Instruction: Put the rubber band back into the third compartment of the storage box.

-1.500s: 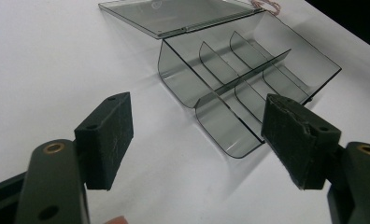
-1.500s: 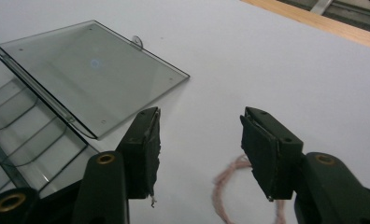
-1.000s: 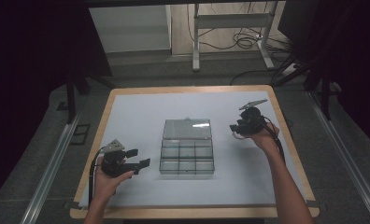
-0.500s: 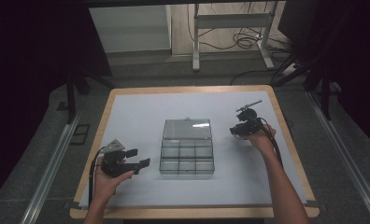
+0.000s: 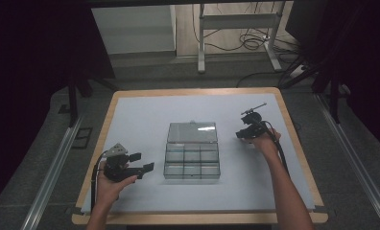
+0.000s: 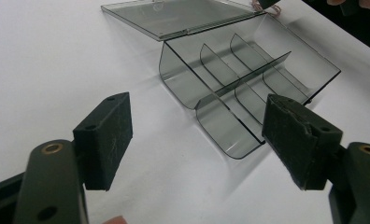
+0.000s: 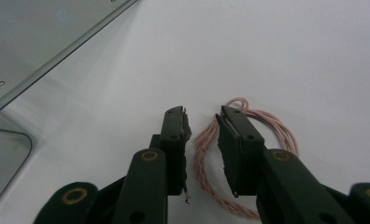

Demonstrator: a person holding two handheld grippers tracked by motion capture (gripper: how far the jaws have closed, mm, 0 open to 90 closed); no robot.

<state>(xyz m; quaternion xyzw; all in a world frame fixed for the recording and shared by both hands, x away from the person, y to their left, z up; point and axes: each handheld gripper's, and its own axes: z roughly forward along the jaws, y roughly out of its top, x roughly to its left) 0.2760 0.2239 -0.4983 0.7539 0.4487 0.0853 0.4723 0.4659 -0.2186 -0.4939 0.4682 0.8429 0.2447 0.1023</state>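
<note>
The right gripper (image 7: 202, 154) view revealed a pink twisted cord (image 7: 248, 140) coiled on the bench (image 7: 290, 56) (unreadable from the high view), lying between jaws that had just been closing, not yet pressing. The left gripper (image 6: 197, 140) gaped before the clear box (image 6: 248, 79).

Right hand-held gripper (image 7: 202, 154) lower, narrower

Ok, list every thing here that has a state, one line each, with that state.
Organizer box: open, its six compartments empty.
Lid: swung back, lying flat on the table.
Pink cord: coiled in a loop on the table, part of it between the right gripper's jaws, not yet pinched.
Right gripper: jaws have just been closing, a narrow gap left.
Left gripper: jaws wide open, holding nothing.
</note>
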